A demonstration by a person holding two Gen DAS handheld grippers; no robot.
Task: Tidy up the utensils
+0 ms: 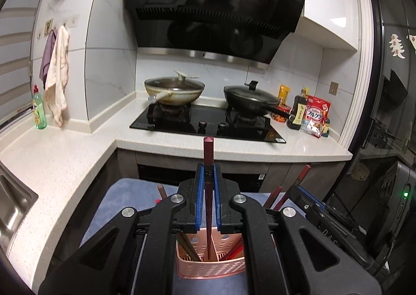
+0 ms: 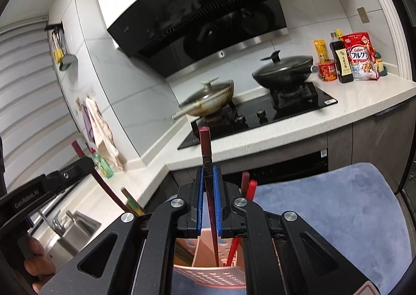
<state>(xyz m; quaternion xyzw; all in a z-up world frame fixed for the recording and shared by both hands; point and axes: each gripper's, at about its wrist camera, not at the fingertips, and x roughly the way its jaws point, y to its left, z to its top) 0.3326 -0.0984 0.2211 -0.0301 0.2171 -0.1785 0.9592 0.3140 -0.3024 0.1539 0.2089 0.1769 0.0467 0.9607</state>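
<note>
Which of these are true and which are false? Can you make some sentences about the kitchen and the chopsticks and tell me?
1. Each gripper is shut on a dark red chopstick. True: the left gripper holds one chopstick, and the right gripper holds another chopstick.
2. The utensil basket is green. False: it is pink.
3. Two pans sit on the stove, both with lids. True: the light pan and the black pan.
4. The cereal bag lies in the sink. False: it stands on the counter beside a dark bottle.
5. The pink basket is empty. False: chopsticks already stand in it.
</note>
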